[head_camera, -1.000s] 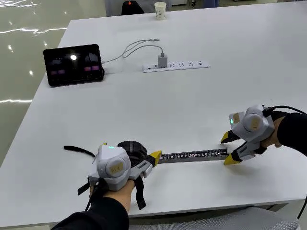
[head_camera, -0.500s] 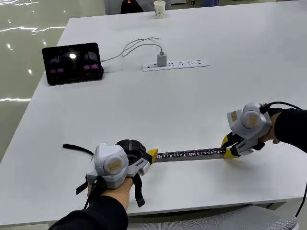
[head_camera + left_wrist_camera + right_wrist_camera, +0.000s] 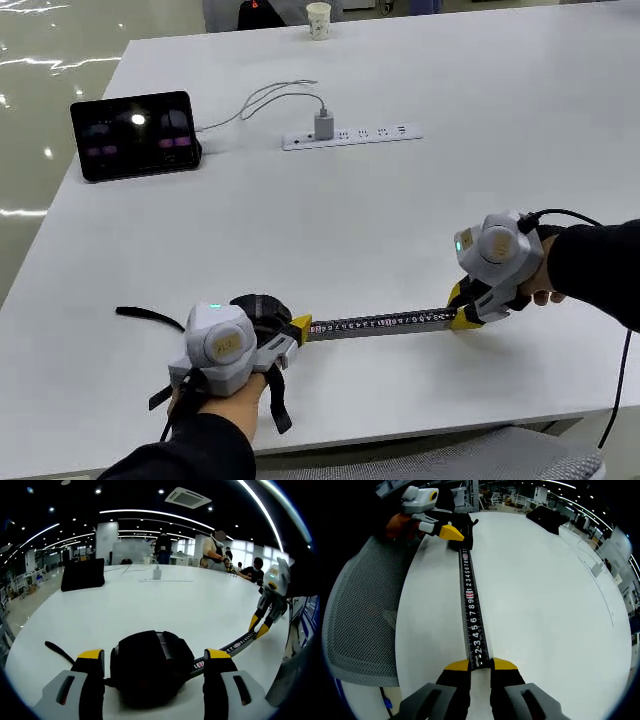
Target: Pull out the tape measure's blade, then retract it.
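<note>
The black tape measure case [image 3: 262, 311] lies near the table's front edge, between the jaws of my left gripper [image 3: 277, 328], which is shut on it. In the left gripper view the case [image 3: 152, 664] sits between the yellow fingertips [image 3: 90, 655]. The blade [image 3: 380, 323] lies flat on the table and runs right to my right gripper [image 3: 459, 309], shut on its end. In the right gripper view the numbered blade [image 3: 471, 605] runs from my right gripper [image 3: 480, 666] away to the case [image 3: 461, 531] and the left gripper [image 3: 439, 528].
On the white table [image 3: 420, 200], a dark tablet [image 3: 135, 133] stands at the back left, and a power strip [image 3: 345, 135] with a charger and cable lies behind the middle. A paper cup [image 3: 318, 19] is at the far edge. A black strap [image 3: 148, 316] trails left of the case.
My right gripper, open around the blade's end a second ago, has shut on it. The left gripper and the case have stayed put; the camera shifted slightly.
</note>
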A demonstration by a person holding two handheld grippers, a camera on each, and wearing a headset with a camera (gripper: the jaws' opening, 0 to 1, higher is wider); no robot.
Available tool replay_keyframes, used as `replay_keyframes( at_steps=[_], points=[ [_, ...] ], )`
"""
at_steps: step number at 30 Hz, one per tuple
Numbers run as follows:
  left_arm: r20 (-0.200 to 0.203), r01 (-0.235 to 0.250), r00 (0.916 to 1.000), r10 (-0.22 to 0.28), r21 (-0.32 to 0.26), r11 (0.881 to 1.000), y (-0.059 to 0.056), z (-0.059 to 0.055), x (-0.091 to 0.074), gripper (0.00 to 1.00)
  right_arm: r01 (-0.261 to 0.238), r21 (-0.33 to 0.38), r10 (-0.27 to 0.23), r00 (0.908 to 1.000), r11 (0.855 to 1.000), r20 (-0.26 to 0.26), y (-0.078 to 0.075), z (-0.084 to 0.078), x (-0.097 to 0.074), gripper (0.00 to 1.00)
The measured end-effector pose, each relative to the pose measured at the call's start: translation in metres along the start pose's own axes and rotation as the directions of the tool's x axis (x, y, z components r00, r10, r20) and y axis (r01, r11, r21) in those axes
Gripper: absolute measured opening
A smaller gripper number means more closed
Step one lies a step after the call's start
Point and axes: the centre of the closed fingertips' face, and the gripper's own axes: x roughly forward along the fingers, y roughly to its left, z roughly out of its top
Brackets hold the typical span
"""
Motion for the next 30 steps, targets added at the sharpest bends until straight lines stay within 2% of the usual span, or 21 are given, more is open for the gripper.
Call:
replay_keyframes(
  at_steps=[2,3,6,15,20,30],
  points=[
    [-0.002,0.005,1.0000,-0.005,-0.024,1.000,0.001,-0.001,0.002,0.69,0.004,0.019,-0.004,1.0000,1.000,0.003,-0.001,0.000,0.000,0.11],
    [-0.021,0.005,0.9998,-0.005,-0.037,0.999,0.001,-0.005,0.003,0.67,0.006,0.025,-0.006,1.0000,1.000,0.004,-0.001,0.000,0.001,0.11],
    [-0.031,-0.003,0.9995,0.002,-0.043,0.999,0.004,-0.009,0.002,0.64,0.010,0.024,-0.010,0.9999,1.000,0.001,-0.001,-0.001,0.001,0.11],
    [-0.053,-0.015,0.9985,0.012,-0.051,0.999,0.005,-0.009,0.002,0.62,0.010,0.023,-0.009,0.9994,1.000,-0.032,-0.001,0.000,0.002,0.11],
    [-0.056,-0.014,0.9984,0.011,-0.040,0.999,0.005,-0.010,0.002,0.61,0.016,0.045,-0.015,0.9996,0.999,-0.025,0.000,0.002,0.002,0.11],
    [-0.059,-0.011,0.9982,0.009,-0.033,0.999,0.005,-0.010,0.001,0.61,0.009,0.017,-0.008,0.9986,1.000,-0.052,-0.002,0.001,0.002,0.11]
  ],
)
